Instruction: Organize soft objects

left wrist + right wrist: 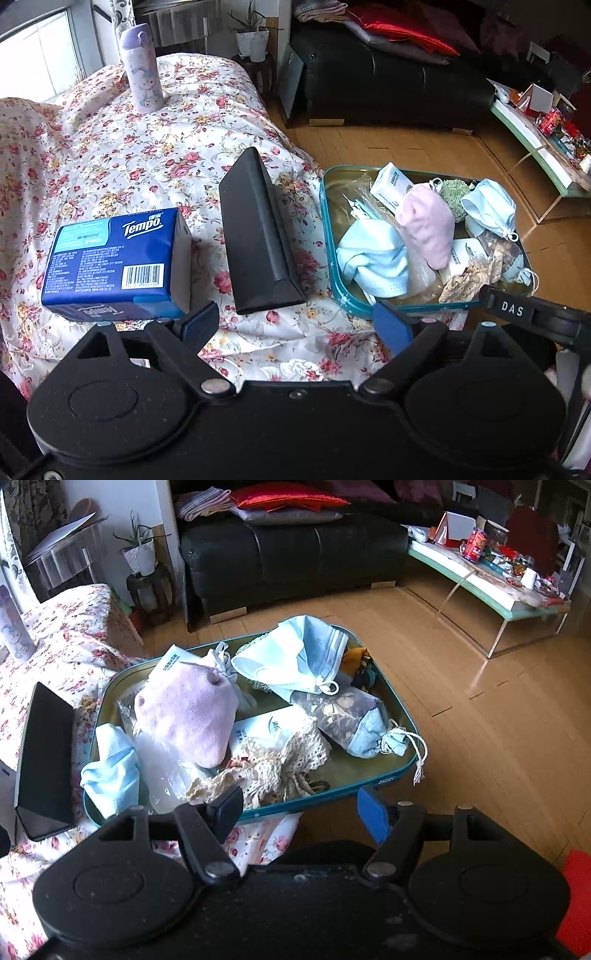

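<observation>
Soft objects: heaped in a teal-rimmed tin tray (pixel 384 781) at the centre of the right wrist view and at the right of the left wrist view, resting on a flowered bedspread (pixel 122 155).
Left gripper (pixel 295 326): jaws spread wide, nothing between them; they hang over the bedspread at the bottom of the frame, touching nothing.
Right gripper (pixel 303 812): jaws apart, empty, poised just before the tray's near rim; its left finger sits in front of a cream lace piece (pixel 273 764), contact unclear.
In the tray: a pink plush pouch (pixel 192 716), pale blue face masks (pixel 295 653), a drawstring sachet (pixel 354 720) and white packets with print too small to read.
Writing: "Tempo" in white on a blue tissue pack (pixel 114 262), lower left of the left wrist view, with a barcode; "DAS" on a black part at that frame's right edge.
Beside the tray: a black wedge-shaped case (pixel 258 232) between tissue pack and tray.
Upper left: a lilac cartoon-printed bottle (pixel 142 70) standing upright on the bedspread.
</observation>
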